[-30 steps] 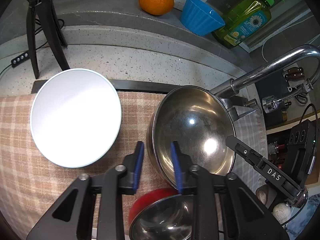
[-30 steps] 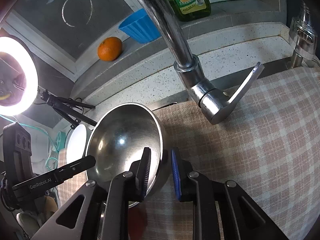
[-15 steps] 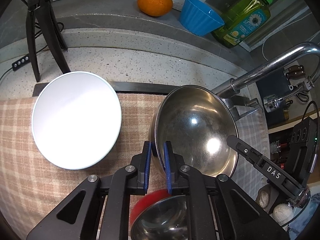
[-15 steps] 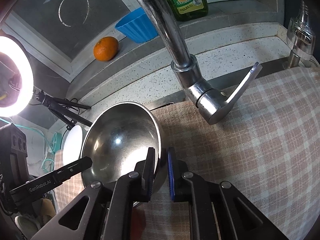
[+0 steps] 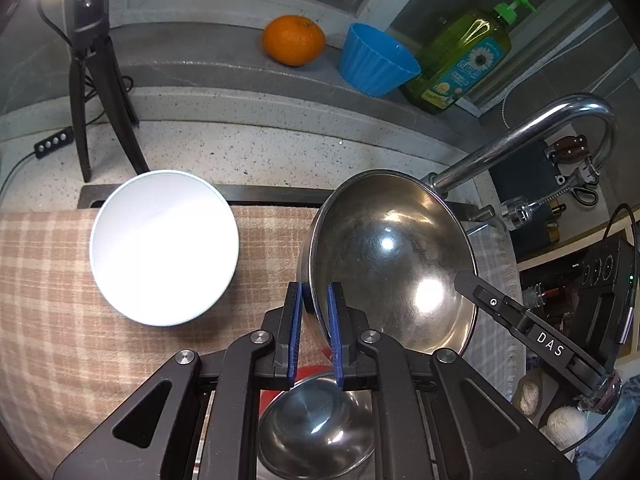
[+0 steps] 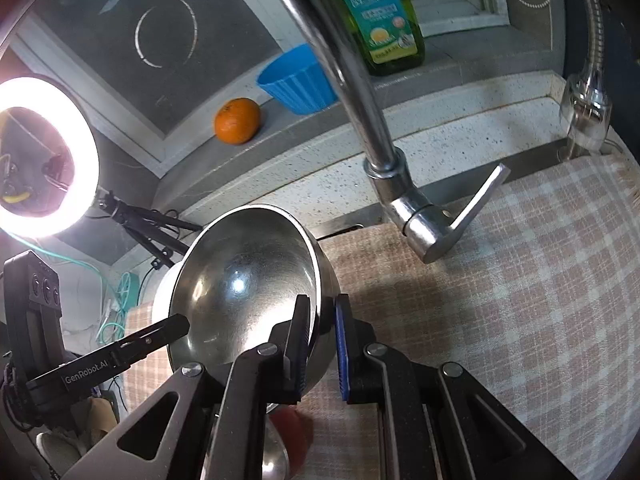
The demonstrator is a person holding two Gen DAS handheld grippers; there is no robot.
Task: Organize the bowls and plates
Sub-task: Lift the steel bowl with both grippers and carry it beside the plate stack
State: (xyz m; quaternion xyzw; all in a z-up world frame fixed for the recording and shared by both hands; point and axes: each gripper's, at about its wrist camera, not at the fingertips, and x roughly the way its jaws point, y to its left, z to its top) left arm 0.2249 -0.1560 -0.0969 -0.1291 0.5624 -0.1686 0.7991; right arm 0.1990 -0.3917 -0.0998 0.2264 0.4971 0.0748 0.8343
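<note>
big bowl: a large shiny steel bowl (image 5: 392,264) is tipped up above the checked cloth (image 5: 48,280) that covers the surface. its open side faces the left camera.
left claw: the left claw (image 5: 314,316) is pinched shut on the bowl's near rim. one blue pad is outside the wall and one is inside.
right claw: the right claw (image 6: 322,340) is pinched shut on the rim on the other side of the same bowl. so both claws hold one bowl.
white plate: a white plate (image 5: 164,244) lies flat on the cloth, just to the left of the big bowl, not touching it.
small bowl: a smaller steel bowl (image 5: 320,420) sits low, under the left claw, on something red (image 5: 304,376). i cannot tell what the red thing is.
how it will feel: the big bowl is hard and stiff and will not bend. it looks thin, so i think it is light for its size. the metal is smooth and slippery, so it could slide or swing between the pads.
where to hold: the thin rim is the best spot, one claw on each side, like now. that should keep it from tipping.
watch out: the tap (image 6: 360,92) is close behind the bowl. a bump there could knock it loose.
back shelf: an orange (image 5: 294,40), a blue cup (image 5: 376,60) and a green soap bottle (image 5: 464,60) are well away from the bowl.
</note>
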